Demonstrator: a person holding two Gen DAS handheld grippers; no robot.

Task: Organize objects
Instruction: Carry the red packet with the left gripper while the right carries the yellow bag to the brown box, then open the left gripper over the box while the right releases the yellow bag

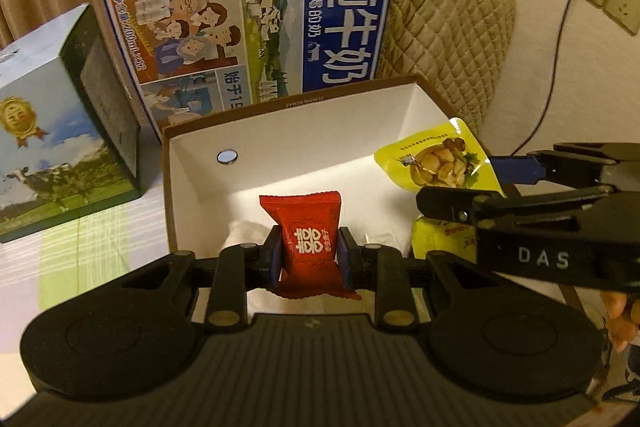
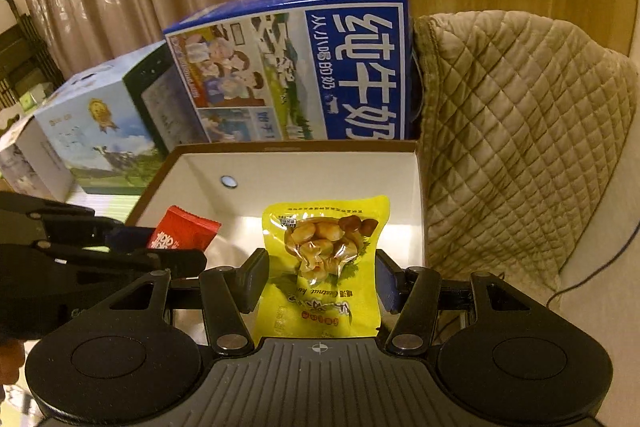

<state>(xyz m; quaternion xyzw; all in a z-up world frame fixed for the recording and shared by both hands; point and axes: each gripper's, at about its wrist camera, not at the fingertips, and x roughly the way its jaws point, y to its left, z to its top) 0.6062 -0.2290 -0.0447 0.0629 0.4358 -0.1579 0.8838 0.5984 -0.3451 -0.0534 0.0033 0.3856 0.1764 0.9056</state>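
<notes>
Your left gripper (image 1: 310, 251) is clamped tight on the red candy packet (image 1: 306, 231), holding it upright over the near edge of the open white-lined box (image 1: 312, 139). To its right, your right gripper (image 2: 320, 281) pinches the yellow chestnut pouch (image 2: 326, 255) by its edges, also above the box.

Your left gripper (image 1: 311, 254) was matte black with blue-padded fingers (image 1: 275, 259), brass pivot screws behind them, and white "DAS" lettering on your right gripper (image 1: 496, 187).
</notes>
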